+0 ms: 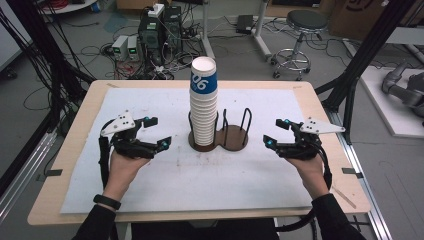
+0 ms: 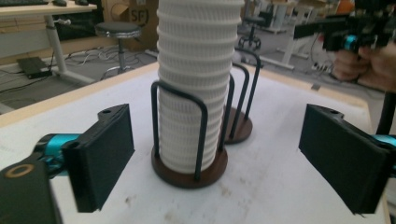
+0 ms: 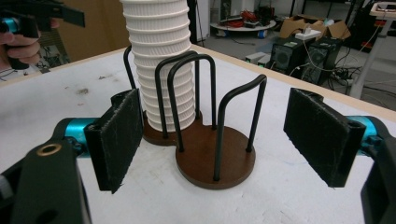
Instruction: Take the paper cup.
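The stack of paper cups [image 1: 203, 102] stood upright in the left ring of the double holder [image 1: 235, 137], in the middle of the table [image 1: 75, 107]. The left gripper [image 1: 152, 132] and the right gripper [image 1: 276, 133] were on both sides of it, apart from it, fingers spread, holding nothing.

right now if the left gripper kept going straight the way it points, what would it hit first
Likely the black wire loop of the round brown holder, just ahead of the tall white ribbed paper cup stack. The left gripper is open and holds nothing.
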Tool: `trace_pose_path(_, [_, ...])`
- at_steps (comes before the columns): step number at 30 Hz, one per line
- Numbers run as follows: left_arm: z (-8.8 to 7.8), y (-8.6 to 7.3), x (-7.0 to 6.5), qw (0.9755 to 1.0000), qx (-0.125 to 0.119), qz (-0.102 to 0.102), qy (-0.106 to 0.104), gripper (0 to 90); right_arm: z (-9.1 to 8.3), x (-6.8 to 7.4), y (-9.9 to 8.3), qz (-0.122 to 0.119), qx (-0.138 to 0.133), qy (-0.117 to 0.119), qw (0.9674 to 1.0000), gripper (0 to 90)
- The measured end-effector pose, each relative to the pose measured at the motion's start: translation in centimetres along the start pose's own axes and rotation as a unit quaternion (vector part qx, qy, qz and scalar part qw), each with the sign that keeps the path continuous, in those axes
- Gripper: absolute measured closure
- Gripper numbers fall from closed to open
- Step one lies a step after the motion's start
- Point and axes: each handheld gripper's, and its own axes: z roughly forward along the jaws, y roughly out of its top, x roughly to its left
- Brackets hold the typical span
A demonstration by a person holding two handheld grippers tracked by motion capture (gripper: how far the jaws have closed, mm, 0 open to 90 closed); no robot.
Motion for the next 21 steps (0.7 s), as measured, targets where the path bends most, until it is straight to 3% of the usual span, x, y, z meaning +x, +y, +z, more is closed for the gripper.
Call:
trace_pose_path(11, [4.2,3.1,0.2,0.9996,0.006,0.028,-0.003,6.9,0.2,0.0,0.0,0.0,0.002,0.006,1.0,20.4])
trace_pose_path(21, [7.6,4.8,1.0,0.9996,-0.002,0.027,-0.013,6.9,-0.1,-0.1,0.0,0.002,-0.002,0.009,1.0,20.4])
